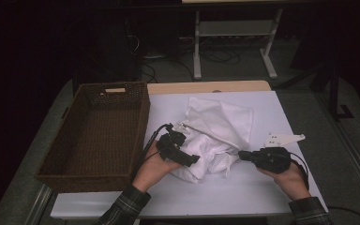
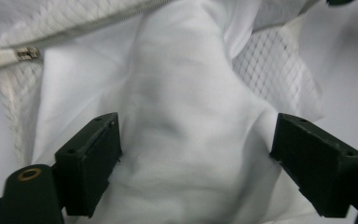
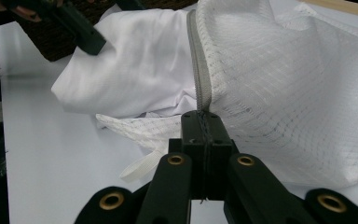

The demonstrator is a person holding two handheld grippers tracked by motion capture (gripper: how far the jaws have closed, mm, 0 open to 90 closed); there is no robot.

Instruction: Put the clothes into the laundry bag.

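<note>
- Right gripper (image 3: 201,122): jaws pressed together, pinching the zip edge of the mesh bag (image 3: 284,84) where the zip tape meets the mesh. The grip is narrow.
- Left gripper (image 2: 196,163): jaws spread wide, one at each side of the white cloth (image 2: 177,116), pads not pressing on it. In the high view this gripper (image 1: 193,160) sits at the cloth's near left edge.
- Bag and cloth: both lie mid-bench, the cloth bunched at the bag's open mouth, partly inside as far as can be judged. The zip pull (image 2: 23,53) lies at the mouth's far end.
- Basket (image 1: 98,136): stands on the bench, left of the bag, just beside the left hand.
- Risk: a pull on the right gripper may slip the zip tape out of the narrow pinch; the mouth then collapses.
- Risk: closing the left jaws here may catch mesh with cloth, dragging the bag along.
- Risk: a wide left swing may strike the basket wall.
</note>
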